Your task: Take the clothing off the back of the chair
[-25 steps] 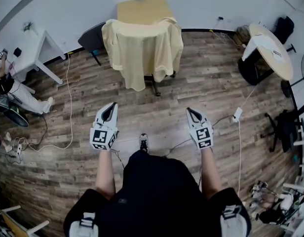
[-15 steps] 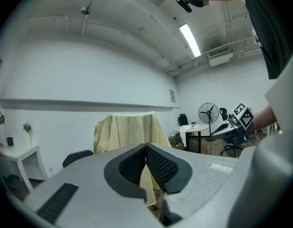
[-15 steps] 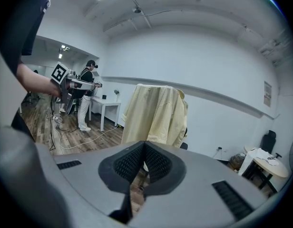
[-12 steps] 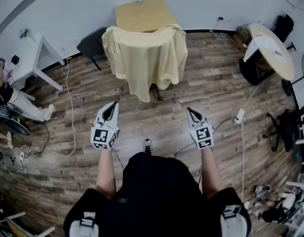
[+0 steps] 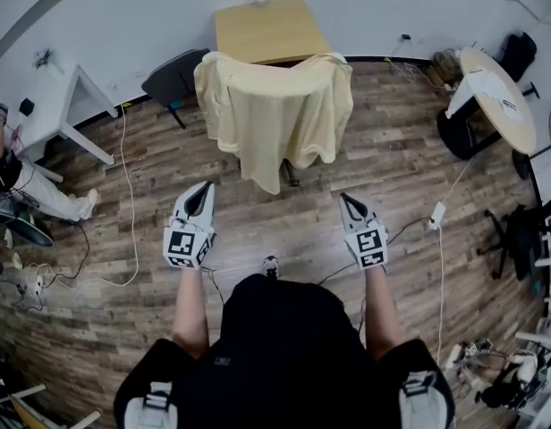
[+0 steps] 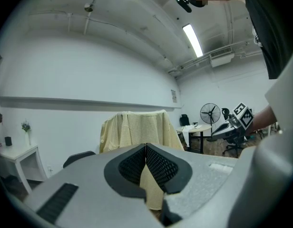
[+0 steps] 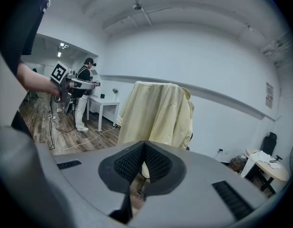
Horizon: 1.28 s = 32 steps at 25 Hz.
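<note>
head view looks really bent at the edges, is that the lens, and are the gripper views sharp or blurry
Head view: fisheye lens, the baseboard bows into an arc; light is even and the yellow garment is sharp. Left gripper view: dark corners, the ceiling strip light is blown out, the left claw is sharp. Right gripper view: dark corners too, the right claw and the garment are both crisp.

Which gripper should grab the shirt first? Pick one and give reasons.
Left, narrowly. Both are shut, empty and short of the shirt, but the left gripper sits slightly nearer its low-hanging hem than the right gripper does.
</note>
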Motion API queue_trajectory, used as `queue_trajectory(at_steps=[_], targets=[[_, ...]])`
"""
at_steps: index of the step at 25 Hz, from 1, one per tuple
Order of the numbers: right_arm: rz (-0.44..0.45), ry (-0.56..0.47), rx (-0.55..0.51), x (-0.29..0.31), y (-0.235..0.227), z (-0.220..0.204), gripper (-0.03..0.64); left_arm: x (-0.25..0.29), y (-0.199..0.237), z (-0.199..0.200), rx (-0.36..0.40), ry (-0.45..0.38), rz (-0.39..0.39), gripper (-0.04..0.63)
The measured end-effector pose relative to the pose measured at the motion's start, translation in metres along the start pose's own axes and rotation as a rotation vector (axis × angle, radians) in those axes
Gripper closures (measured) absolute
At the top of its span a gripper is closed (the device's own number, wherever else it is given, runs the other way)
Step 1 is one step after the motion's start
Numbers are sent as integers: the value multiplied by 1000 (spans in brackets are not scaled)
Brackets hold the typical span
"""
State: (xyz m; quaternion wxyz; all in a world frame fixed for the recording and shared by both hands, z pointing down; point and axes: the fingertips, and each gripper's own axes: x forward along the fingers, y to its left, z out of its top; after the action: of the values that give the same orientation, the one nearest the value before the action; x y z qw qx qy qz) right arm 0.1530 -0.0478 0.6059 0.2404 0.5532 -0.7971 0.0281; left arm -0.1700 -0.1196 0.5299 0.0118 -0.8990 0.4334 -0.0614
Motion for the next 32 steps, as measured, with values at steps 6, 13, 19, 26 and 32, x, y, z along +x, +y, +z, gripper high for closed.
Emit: queue_trajectory(at_steps=[6,13,19,26,32], targets=[[-6,7,1,22,2,9,623,13,23,-1,-4,-2,-13,592],[-13,6,-14,41,2,20,623,26,44,-3,-4,-1,-24,592],[-16,-7,-19,53,7,26,623,29,58,-10,-4,3,-27,592],[-36,2,8,66,7,26,623,39,72,-11,-1,8,-37,592],[-50,18,20,69,9,22,623,40,79,-14,3,1,-34,592]])
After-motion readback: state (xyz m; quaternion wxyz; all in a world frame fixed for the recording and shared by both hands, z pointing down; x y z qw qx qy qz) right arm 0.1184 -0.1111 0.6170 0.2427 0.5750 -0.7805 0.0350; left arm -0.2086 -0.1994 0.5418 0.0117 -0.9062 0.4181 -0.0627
